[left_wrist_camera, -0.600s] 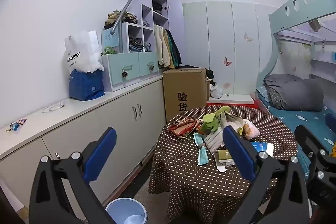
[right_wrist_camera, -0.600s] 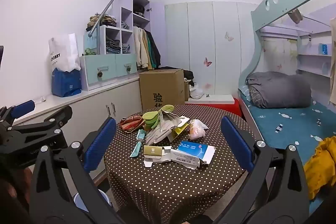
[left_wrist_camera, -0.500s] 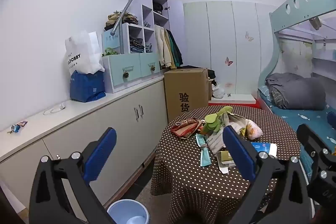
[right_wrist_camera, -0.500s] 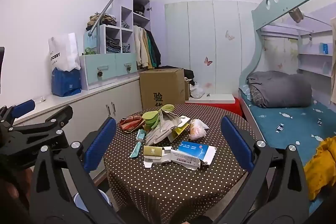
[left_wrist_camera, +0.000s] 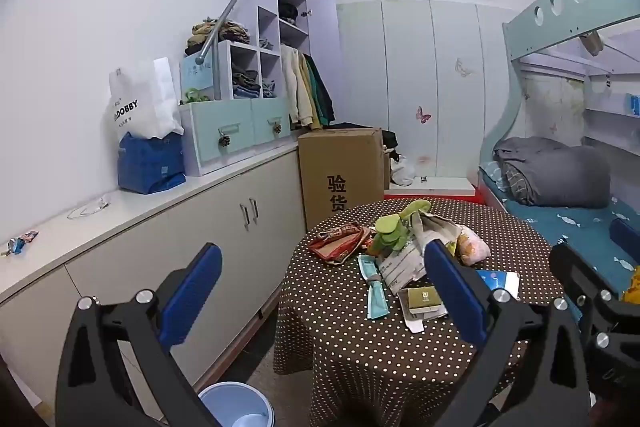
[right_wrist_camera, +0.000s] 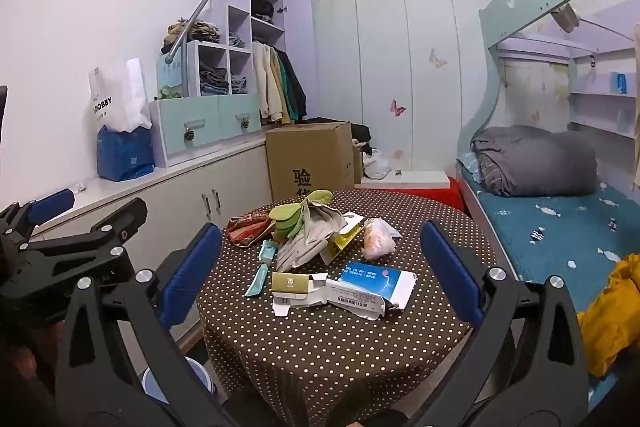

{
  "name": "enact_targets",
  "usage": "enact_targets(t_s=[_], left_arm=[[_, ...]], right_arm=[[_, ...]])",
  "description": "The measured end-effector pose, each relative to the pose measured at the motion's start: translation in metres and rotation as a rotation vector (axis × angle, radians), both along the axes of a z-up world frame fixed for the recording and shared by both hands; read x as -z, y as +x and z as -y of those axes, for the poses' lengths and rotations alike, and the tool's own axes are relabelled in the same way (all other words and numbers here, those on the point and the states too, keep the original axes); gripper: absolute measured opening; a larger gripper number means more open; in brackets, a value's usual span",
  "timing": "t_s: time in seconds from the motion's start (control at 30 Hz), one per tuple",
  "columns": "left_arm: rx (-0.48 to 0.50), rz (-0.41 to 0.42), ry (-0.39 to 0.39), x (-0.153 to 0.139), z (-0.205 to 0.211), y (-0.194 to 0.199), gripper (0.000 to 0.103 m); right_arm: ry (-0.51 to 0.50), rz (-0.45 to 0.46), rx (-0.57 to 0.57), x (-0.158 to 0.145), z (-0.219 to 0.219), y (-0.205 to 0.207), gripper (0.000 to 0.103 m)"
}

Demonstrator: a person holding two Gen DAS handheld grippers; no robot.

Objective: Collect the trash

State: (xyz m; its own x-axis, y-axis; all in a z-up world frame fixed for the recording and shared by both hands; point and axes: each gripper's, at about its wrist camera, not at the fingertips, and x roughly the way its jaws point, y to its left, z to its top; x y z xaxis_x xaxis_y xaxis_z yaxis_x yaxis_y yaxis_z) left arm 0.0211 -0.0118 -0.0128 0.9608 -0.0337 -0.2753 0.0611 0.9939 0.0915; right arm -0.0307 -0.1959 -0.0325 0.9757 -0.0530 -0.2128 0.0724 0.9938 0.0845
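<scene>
Trash (right_wrist_camera: 320,259) lies in a loose heap on the round table (right_wrist_camera: 340,347), which is covered by a brown cloth with white dots, and sits toward the table's far and middle part. Left to right in the right wrist view: a red wrapper (right_wrist_camera: 248,223) at the heap's left edge; a teal packet (right_wrist_camera: 262,269) lying lengthwise just in front of it; green peel-like pieces (right_wrist_camera: 298,211) atop crumpled grey paper (right_wrist_camera: 316,235); an olive box (right_wrist_camera: 290,283) touching a torn blue-and-white carton (right_wrist_camera: 368,285) nearest the camera; and a clear bag (right_wrist_camera: 378,239) with orange contents at the right. A blue bin (left_wrist_camera: 236,407) stands on the floor left of the table, beside the white cabinets (left_wrist_camera: 160,247). A cardboard box (left_wrist_camera: 340,167) stands behind the table, and a bunk bed (right_wrist_camera: 540,207) with a grey rolled quilt (right_wrist_camera: 536,163) lies to the right. The left gripper (left_wrist_camera: 320,291) hovers short of the table's left side, jaws wide apart and holding nothing. The right gripper (right_wrist_camera: 320,275) hovers before the table's near edge, jaws likewise wide apart, framing the heap without touching it.
</scene>
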Motion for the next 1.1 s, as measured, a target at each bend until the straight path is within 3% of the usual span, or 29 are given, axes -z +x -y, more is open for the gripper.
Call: enact_targets(t_s=[0.5, 0.63, 1.1], left_arm=[[0.049, -0.014, -0.014, 0.004, 0.010, -0.002, 0.099], [0.112, -0.010, -0.043, 0.005, 0.011, 0.005, 0.099], [0.138, -0.034, -0.053, 0.015, 0.014, 0.030, 0.099]], right_arm=[[0.007, 0.008, 0.005, 0.007, 0.001, -0.002, 0.097], [0.008, 0.003, 0.016, 0.008, 0.003, 0.000, 0.097], [0.004, -0.022, 0.052, 0.018, 0.010, 0.014, 0.097]])
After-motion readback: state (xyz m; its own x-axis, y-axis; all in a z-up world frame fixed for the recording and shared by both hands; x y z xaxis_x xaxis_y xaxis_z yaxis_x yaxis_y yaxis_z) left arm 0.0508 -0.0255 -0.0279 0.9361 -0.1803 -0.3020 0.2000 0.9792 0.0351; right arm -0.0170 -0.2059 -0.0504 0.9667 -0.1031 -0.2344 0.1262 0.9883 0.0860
